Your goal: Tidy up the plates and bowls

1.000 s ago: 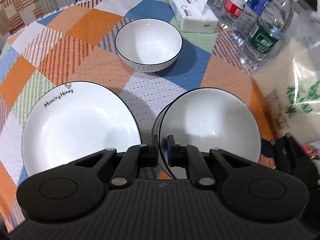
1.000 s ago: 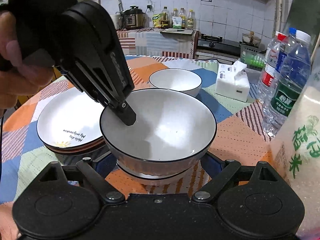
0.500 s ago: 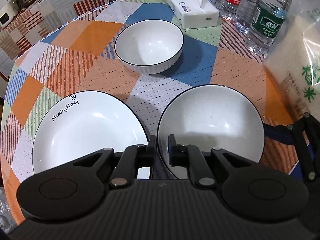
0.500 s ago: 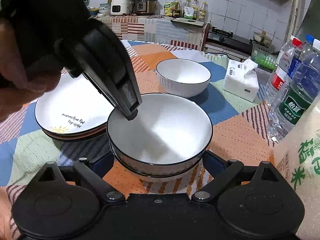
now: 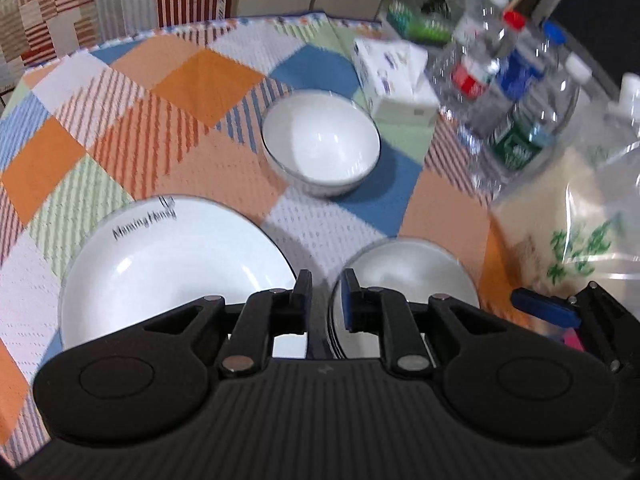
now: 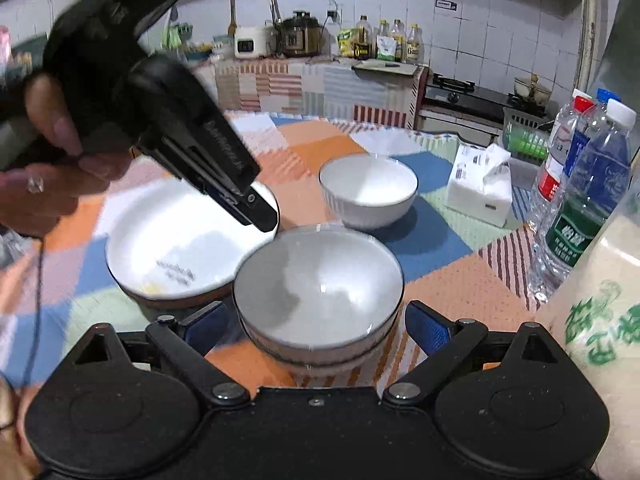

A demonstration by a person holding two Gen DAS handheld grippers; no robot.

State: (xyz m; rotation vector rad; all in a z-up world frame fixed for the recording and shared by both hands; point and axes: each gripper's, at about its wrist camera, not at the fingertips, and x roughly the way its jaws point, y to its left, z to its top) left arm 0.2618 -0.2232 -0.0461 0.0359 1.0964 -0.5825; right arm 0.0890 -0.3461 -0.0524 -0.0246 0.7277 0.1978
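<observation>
left claw narrow, holding nothing, lifting clear of bowl rim it was gripping | bowl stack sitting on worktop beside plates | right claw wide, flanking stack | far bowl looking next

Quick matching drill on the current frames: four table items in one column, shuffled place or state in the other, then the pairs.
Items:
1. lone bowl
2. nested bowls
3. plate stack
4. tissue box

Places or states:
A. between the open right gripper fingers
B. under the left gripper
C. beside the water bottles
D. alone on a blue patch at mid-table

Pairs: 1-D, 2-A, 3-B, 4-C
</observation>
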